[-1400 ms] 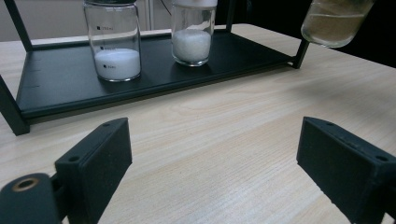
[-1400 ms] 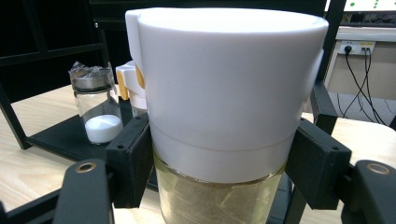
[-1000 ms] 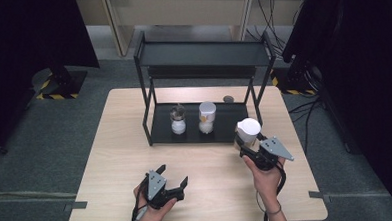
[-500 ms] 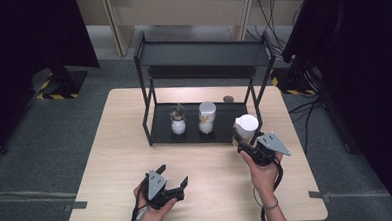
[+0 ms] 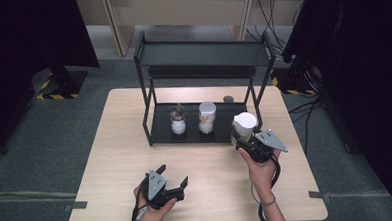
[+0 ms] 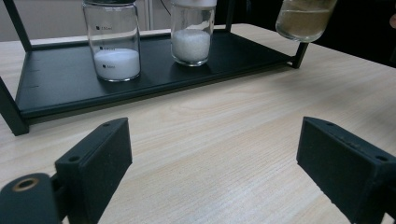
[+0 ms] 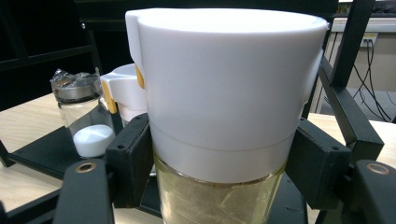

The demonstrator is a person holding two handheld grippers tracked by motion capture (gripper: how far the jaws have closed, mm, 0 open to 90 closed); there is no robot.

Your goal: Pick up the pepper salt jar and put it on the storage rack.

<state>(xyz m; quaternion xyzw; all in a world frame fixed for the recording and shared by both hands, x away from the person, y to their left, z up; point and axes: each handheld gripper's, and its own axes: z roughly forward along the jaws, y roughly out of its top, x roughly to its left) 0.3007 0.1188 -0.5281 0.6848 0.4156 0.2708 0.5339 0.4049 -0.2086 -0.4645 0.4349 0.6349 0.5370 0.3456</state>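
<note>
Barely anything moved since a second ago, just the right gripper (image 5: 246, 138) nudging its white-lidded jar (image 5: 245, 123) toward the shelf (image 5: 160, 129); jaws clamped on it, off the table; still needed setting down; left gripper (image 5: 173, 179) sat wide, empty.

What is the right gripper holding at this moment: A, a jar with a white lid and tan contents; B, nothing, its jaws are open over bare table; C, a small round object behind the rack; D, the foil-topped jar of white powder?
A: the right gripper has its jaws pressed on either side of the white-lidded jar with tan contents, lifted beside the rack.
</note>
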